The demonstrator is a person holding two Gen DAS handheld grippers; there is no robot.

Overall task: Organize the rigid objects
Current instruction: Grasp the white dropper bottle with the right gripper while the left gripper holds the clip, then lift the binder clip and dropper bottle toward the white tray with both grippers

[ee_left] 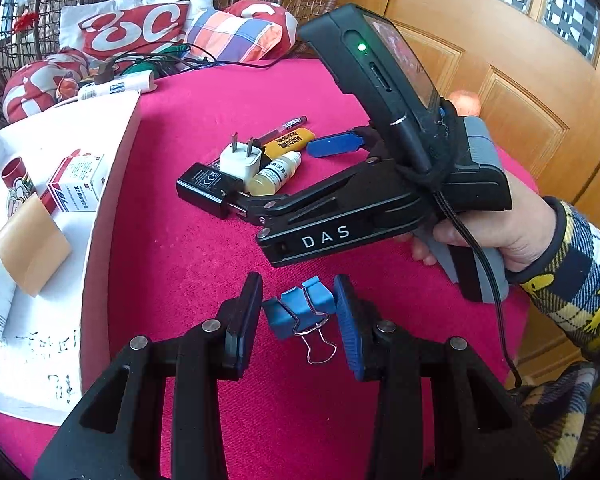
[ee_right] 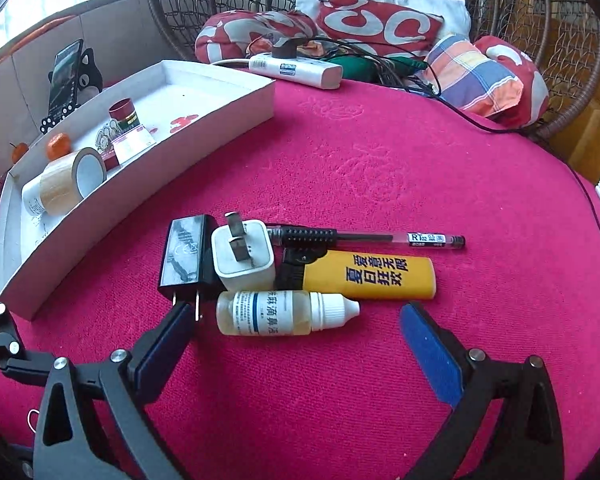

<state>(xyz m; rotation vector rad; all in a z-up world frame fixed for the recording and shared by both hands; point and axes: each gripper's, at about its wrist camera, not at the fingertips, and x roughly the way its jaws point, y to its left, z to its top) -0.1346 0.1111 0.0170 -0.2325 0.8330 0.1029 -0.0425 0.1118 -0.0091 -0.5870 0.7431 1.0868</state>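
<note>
A blue binder clip (ee_left: 300,310) sits between the left gripper (ee_left: 298,322)'s fingers, the right pad touching it, the left just beside it, above the pink worktop (ee_left: 204,256). Farther off, the right gripper (ee_right: 300,332) hangs wide open and empty around a small dropper bottle (ee_right: 276,313), beside two chargers, a yellow lighter (ee_right: 376,278) and a pen (ee_right: 372,237). A white tray (ee_right: 148,184) lies left.

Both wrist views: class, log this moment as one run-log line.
left gripper: around blue binder clips, not gripping | right gripper: open by dropper bottle | white tray: tape roll

Pen (ee_left: 285,127) half hidden behind lighter (ee_left: 292,142) — tape roll (ee_left: 32,246) blurred; tray (ee_left: 112,200) cut by frame edge.
</note>
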